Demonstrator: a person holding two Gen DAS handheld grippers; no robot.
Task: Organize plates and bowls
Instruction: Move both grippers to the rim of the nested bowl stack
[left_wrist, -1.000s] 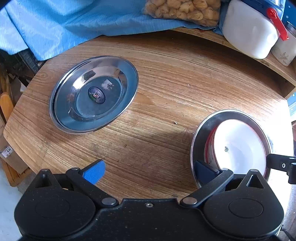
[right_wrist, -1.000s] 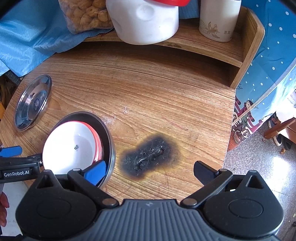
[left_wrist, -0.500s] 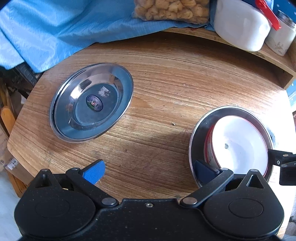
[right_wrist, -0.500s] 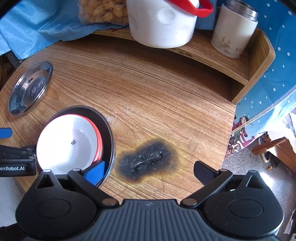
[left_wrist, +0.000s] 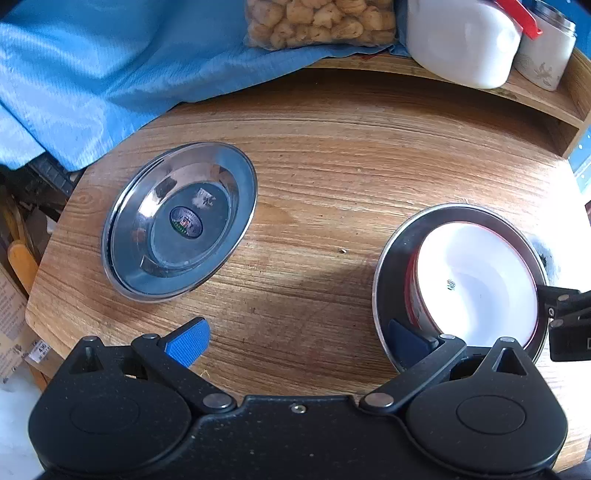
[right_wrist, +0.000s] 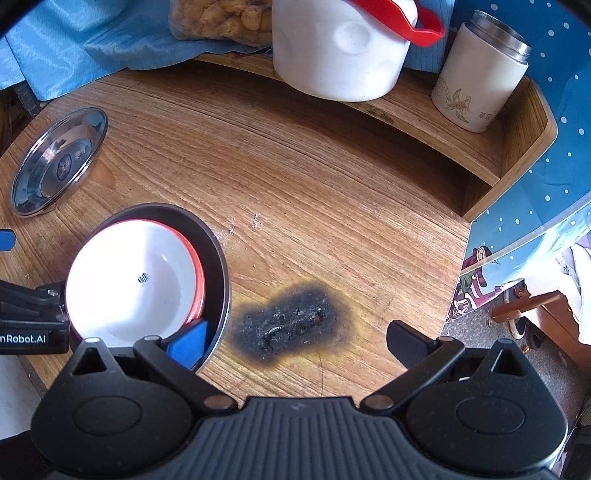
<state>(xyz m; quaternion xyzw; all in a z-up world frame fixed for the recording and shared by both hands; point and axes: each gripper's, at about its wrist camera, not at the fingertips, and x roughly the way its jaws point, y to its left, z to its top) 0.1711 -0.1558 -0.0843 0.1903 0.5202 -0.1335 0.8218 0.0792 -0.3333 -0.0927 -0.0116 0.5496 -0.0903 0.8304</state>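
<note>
A stack of steel plates (left_wrist: 177, 221) lies on the wooden table's left side; it also shows in the right wrist view (right_wrist: 59, 162). A white bowl with a red rim (left_wrist: 476, 284) sits inside a dark steel bowl (left_wrist: 391, 266); both show in the right wrist view, the white bowl (right_wrist: 129, 284) and the dark bowl (right_wrist: 218, 258). My left gripper (left_wrist: 295, 339) is open and empty above the table's front, its right finger over the dark bowl's rim. My right gripper (right_wrist: 295, 343) is open and empty, its left finger over that bowl's near edge.
A raised wooden shelf (right_wrist: 480, 147) at the back holds a white jug with a red handle (right_wrist: 340, 48), a white canister (right_wrist: 480, 74) and a bag of snacks (left_wrist: 317, 22). Blue cloth (left_wrist: 92, 74) drapes the back left. A burnt black patch (right_wrist: 291, 321) marks the table.
Both grippers have pulled back and risen a little, so the plates and bowls look slightly farther. Nothing on the table moved. Both grippers stay open.
</note>
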